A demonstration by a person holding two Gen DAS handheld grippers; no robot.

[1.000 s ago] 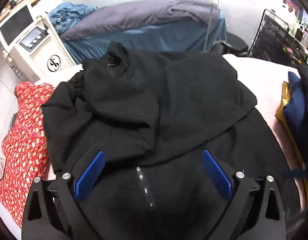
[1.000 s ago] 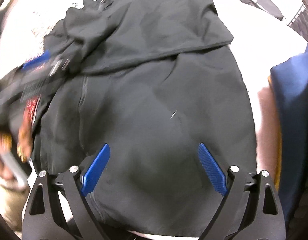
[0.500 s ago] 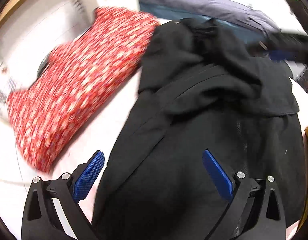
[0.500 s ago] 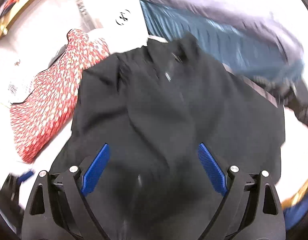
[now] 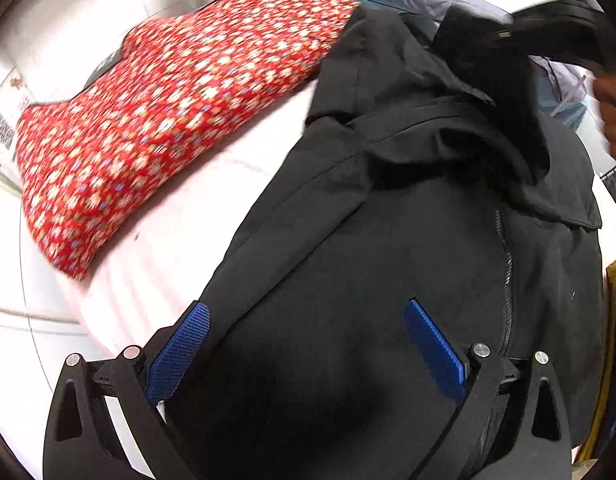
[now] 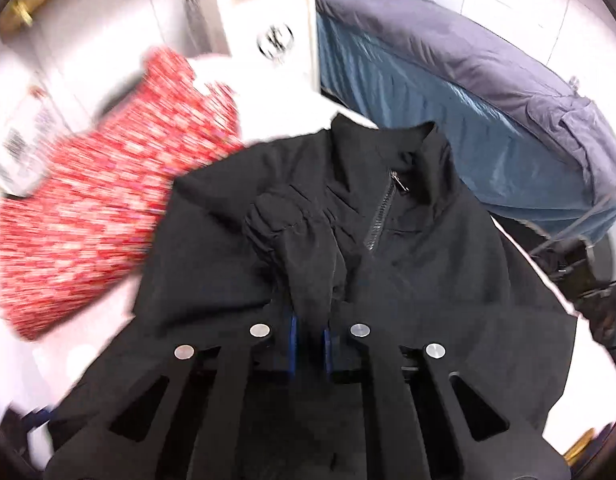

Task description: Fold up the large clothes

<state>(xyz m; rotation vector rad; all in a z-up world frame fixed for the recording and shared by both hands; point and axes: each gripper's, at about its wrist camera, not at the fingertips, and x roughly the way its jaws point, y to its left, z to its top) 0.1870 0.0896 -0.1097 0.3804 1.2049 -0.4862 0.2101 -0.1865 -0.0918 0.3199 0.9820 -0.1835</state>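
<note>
A black zip jacket (image 5: 388, 248) lies on the white table (image 5: 179, 224), collar at the far end. My left gripper (image 5: 308, 348) is open and empty, hovering over the jacket's near left hem. In the right wrist view the jacket (image 6: 448, 264) fills the middle, with its collar and zipper pull up. My right gripper (image 6: 308, 340) is shut on a bunched sleeve (image 6: 299, 240) of the jacket, near the chest. The right gripper shows in the left wrist view (image 5: 556, 28) at the top right, over the collar.
A red floral garment (image 5: 155, 120) lies on the table to the left of the jacket, also in the right wrist view (image 6: 87, 220). A bed with grey and blue covers (image 6: 468, 88) stands behind. A white machine (image 6: 259, 12) is at the back left.
My right gripper went from open to shut on the jacket sleeve near the collar. My left gripper swung to the jacket's left side and stayed open.
</note>
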